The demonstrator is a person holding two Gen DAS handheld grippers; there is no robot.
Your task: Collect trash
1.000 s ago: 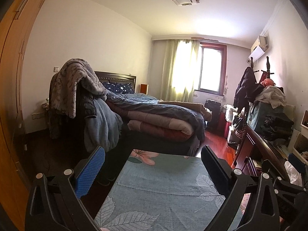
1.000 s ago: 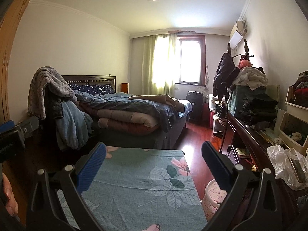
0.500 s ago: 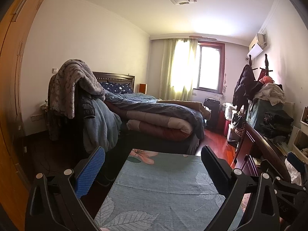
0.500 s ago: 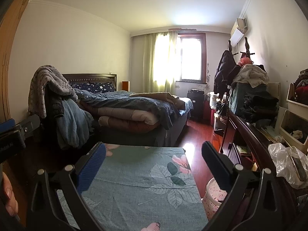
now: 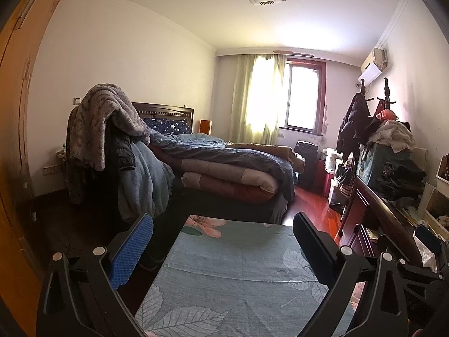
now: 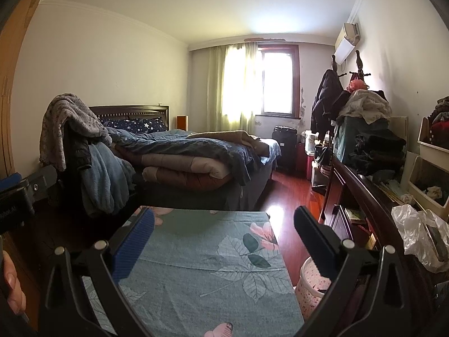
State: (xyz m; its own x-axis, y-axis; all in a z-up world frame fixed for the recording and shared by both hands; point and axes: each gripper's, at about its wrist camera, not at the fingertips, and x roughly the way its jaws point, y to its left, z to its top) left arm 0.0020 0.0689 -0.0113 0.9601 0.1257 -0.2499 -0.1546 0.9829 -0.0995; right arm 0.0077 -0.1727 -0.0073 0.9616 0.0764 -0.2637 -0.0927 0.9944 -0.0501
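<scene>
My left gripper (image 5: 223,224) is open and empty, held above a table covered with a blue floral cloth (image 5: 238,275). My right gripper (image 6: 224,219) is open and empty above the same cloth (image 6: 202,266). A small patterned waste basket (image 6: 310,283) stands on the floor at the cloth's right edge, partly behind my right finger. A crumpled clear plastic bag (image 6: 415,230) lies on the dark dresser at the right; it also shows in the left wrist view (image 5: 425,252). The right gripper's body shows at the left view's lower right.
An unmade bed (image 6: 196,157) with piled quilts fills the middle. Clothes hang over a chair (image 5: 112,140) at left. A dark wooden dresser (image 6: 362,196) stacked with clothes and bins lines the right wall. Red wood floor (image 6: 286,191) runs between bed and dresser.
Both grippers have tilted slightly, so the room has shifted a little in both views. Both stay open and empty.
</scene>
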